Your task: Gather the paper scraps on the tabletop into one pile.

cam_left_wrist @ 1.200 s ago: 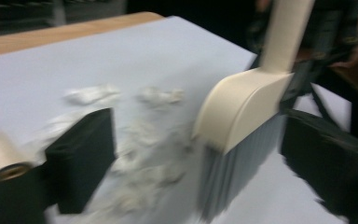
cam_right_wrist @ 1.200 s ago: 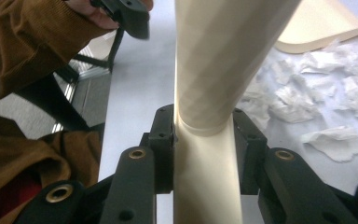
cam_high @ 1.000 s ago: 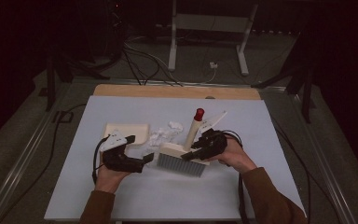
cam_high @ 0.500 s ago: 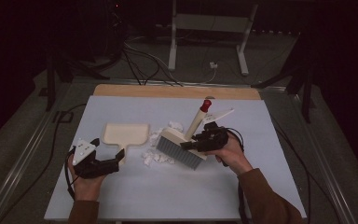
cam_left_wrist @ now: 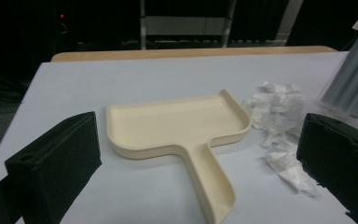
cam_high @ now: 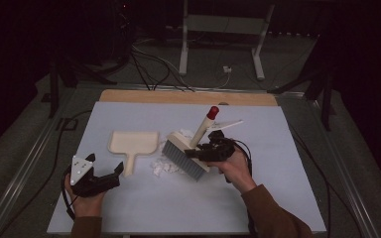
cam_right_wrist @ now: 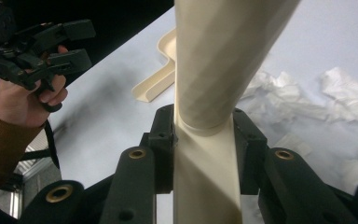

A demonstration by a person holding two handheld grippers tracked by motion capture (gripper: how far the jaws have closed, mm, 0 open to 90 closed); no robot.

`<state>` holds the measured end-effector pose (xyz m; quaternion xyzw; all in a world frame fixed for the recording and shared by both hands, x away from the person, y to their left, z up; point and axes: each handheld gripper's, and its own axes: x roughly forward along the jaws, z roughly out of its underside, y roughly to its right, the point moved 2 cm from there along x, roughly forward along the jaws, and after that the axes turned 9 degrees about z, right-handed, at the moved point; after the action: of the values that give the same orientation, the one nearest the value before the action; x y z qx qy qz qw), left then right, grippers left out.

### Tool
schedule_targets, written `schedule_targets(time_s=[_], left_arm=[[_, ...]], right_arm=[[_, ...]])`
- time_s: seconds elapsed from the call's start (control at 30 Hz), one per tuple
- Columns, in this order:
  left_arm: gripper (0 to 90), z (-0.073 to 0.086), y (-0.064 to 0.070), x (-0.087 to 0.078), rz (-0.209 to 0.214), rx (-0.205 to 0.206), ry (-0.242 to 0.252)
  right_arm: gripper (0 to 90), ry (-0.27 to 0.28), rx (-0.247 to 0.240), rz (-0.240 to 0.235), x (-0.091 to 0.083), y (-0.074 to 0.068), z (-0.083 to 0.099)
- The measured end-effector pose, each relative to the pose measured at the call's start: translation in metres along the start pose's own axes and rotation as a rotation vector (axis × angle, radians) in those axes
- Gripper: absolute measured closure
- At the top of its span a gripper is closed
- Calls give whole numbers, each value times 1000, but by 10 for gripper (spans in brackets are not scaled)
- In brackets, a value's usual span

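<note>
Brush (cam_high: 188,151) — clamped at its handle in right tool (cam_high: 204,151), raised at frame centre above paper scraps (cam_high: 159,167) | left tool (cam_high: 104,177) — jaws apart, withdrawn lower left off dustpan (cam_high: 131,145) | dustpan unheld; sweeping needs it steadied.

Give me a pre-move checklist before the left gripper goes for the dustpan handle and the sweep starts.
1. Right gripper clamped on the brush handle: ok, jaws on both sides of it.
2. Left gripper open: ok, jaws spread wide in the left gripper view.
3. Dustpan handle free and in line between the left jaws: ok.
4. Crumpled paper scraps between brush and dustpan: ok, they lie beside the pan's handle.
5. Dustpan's open edge facing the scraps: not ok, the scraps lie at its handle side.
6. Bristles touching the table: cannot tell.
</note>
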<state>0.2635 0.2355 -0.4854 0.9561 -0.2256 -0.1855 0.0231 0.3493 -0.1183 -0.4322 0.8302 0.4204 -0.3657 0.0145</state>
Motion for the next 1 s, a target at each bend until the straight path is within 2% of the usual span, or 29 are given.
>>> schedule_targets(time_s=[0.03,0.17,0.2,0.27,0.4,0.43,0.6,0.73,0.8,0.83,0.93,1.0], left_arm=[[3,1,-1,0,-3,-4,-2],[4,4,-3,0,-4,-22,-8],[4,5,-4,1,-17,-19,-15],[4,5,-5,1,-16,-24,-12],[4,6,-7,-1,-21,-37,-2],[3,6,-8,-2,-24,-36,1],[4,7,-9,-2,-26,-41,-5],[4,7,-10,-2,-24,-45,4],[4,7,-10,-3,-27,-40,7],[4,7,-10,-3,-26,-40,9],[4,7,-11,-3,-26,-38,10],[4,7,-11,-2,-24,-36,7]], right_arm=[[667,0,17,1,4,-3,2],[667,-12,37,-11,9,-6,4],[666,-20,41,-32,12,-10,5],[666,-31,59,-35,15,-15,7],[666,-40,52,-45,22,-25,10],[666,-45,41,-40,29,-33,12],[666,-78,24,-21,53,-52,18],[667,-100,35,20,71,-60,23],[666,-105,39,38,74,-60,24],[667,-103,37,81,77,-59,25],[667,-99,53,104,78,-55,24],[667,-97,77,136,77,-47,24]])
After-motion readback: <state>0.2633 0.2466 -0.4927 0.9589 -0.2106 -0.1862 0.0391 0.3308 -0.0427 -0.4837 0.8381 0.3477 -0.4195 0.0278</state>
